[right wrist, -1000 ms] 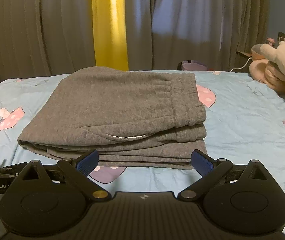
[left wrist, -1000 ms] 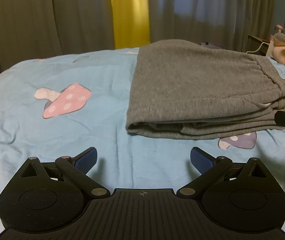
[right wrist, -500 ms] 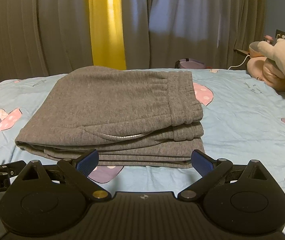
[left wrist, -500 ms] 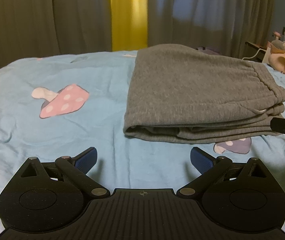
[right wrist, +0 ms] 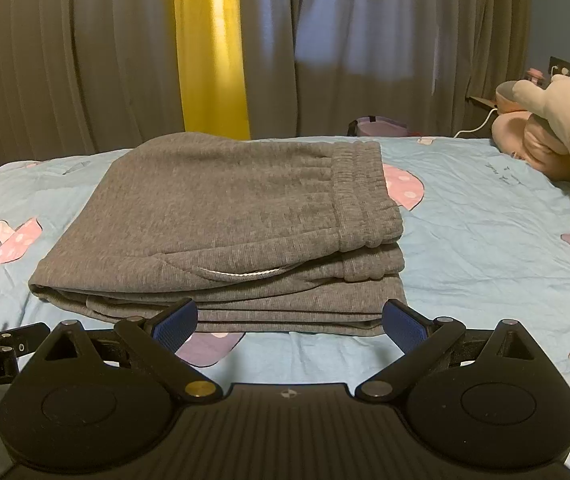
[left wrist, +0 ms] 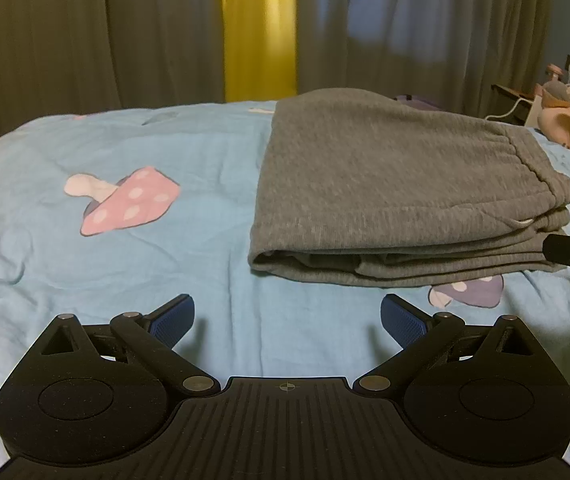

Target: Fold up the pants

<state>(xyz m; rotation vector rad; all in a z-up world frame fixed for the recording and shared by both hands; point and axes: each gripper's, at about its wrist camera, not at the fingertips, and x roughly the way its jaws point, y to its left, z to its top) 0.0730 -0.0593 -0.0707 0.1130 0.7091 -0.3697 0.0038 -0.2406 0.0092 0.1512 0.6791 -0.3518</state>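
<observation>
Bed point(left wrist: 133, 288), blue sheet w/ mushroom prints, fills both views; curtains point(right wrist: 85, 60) behind w/ a yellow strip at 12 o'clock. Plush toy point(right wrist: 557, 120) lies at approx 2 o'clock in the right wrist view, well apart from the work.

Pants point(right wrist: 221, 216), grey sweat fabric, sit as a compact stacked rectangle on the sheet: dead centre in the right view, at 1–2 o'clock in the left view. Waistband on top at the 3 o'clock side, folded edges toward the cameras, white drawstring loop peeking out at the front. Layers look square and even, so prob. the fold is done, or nearly.

Left gripper point(left wrist: 287, 320): jaws spread wide, nothing between them, over bare sheet, clear of the pants at its 1 o'clock. Right gripper point(right wrist: 289, 326): also wide open, empty, just short of the stack's near edge, not touching as far as I can tell. Both held low and back, likely to let the cloth settle w/o dragging a layer out.
</observation>
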